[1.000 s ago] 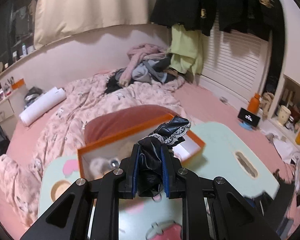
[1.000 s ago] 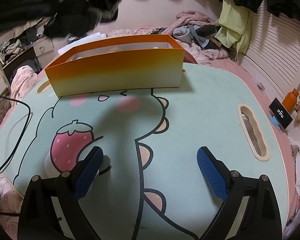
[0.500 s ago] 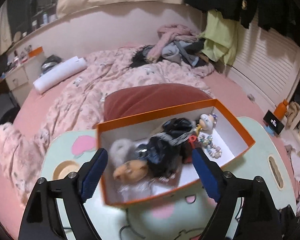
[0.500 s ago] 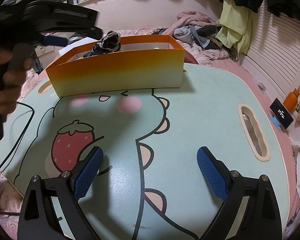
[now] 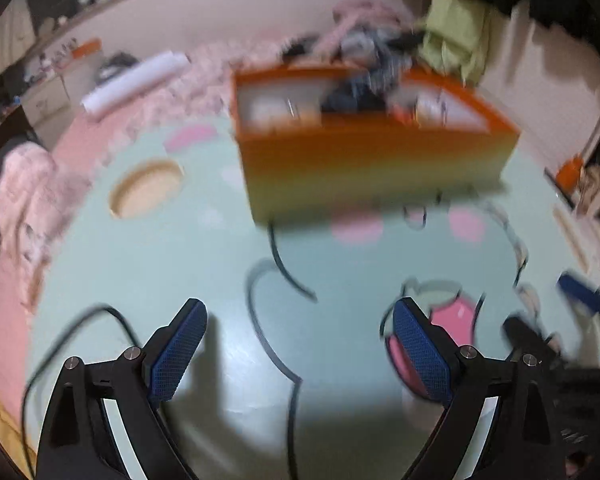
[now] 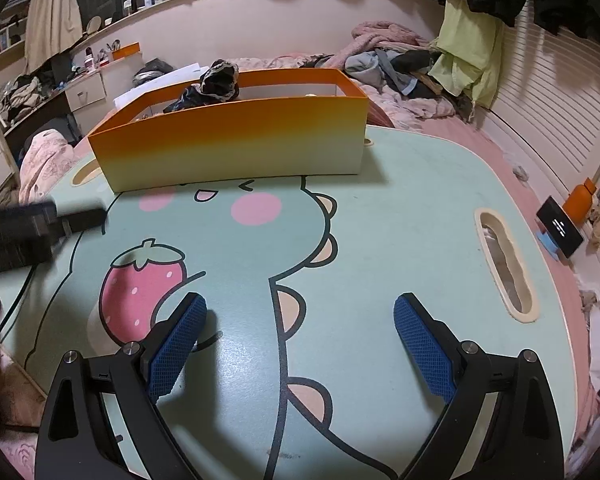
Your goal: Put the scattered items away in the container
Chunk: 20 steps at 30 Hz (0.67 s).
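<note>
1. The left gripper (image 5: 300, 344) stands wide apart, its blue pads (image 5: 178, 354) holding nothing, low over the near part of the mint-green table (image 5: 180, 264) (this view is smeared by motion blur).
2. The right gripper (image 6: 300, 344) is likewise spread wide and empty above the table (image 6: 400, 240), between the strawberry print (image 6: 140, 284) on the left and the oval cut-out (image 6: 506, 266) on the right.
3. The orange container (image 6: 236, 140) sits on the far side of the table, its long wall facing the right camera.
4. A black lace-trimmed garment (image 6: 216, 84) lies inside the container near its left end and pokes up above the rim.
5. In the left view the container (image 5: 372, 164) appears far and slightly right of centre; dark cloth (image 5: 356, 96) and some pale items show inside it, too blurred to name.
6. A thin black cable (image 5: 76, 332) curves across the near-left of the table in the left view.
7. At the left edge of the right view, a blurred dark shape (image 6: 28, 232) reaches over the table (probably the other gripper, but I cannot tell for sure).
8. A heap of clothes (image 6: 400, 64) lies on the bed beyond the container.
</note>
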Motion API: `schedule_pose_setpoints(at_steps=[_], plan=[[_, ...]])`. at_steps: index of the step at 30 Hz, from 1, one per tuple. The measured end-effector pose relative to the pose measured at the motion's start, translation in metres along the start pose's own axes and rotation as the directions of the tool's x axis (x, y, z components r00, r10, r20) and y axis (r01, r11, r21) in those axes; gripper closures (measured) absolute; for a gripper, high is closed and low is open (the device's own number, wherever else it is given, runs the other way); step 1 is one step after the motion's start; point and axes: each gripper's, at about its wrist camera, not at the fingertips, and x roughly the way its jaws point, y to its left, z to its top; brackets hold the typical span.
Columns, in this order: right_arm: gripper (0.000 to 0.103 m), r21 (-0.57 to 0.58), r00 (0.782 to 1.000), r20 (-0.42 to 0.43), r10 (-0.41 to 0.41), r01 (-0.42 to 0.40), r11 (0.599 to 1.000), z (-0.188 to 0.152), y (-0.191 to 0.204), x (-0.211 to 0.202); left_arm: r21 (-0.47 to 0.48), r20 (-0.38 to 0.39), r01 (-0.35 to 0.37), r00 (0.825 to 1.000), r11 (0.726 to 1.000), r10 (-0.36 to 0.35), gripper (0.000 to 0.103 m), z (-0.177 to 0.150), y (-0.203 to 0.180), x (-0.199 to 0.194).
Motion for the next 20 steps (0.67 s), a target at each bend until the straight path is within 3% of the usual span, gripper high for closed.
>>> schedule_pose_setpoints(at_steps=[20], plan=[[0.008,-0.001,1.000,0.002,-0.006,0.006,1.000,-0.0011,0.0018,-0.0012,0.009,0.019,0.018,1.000,1.000,-0.018,0.000,-0.0010,0.0025,0.0008]])
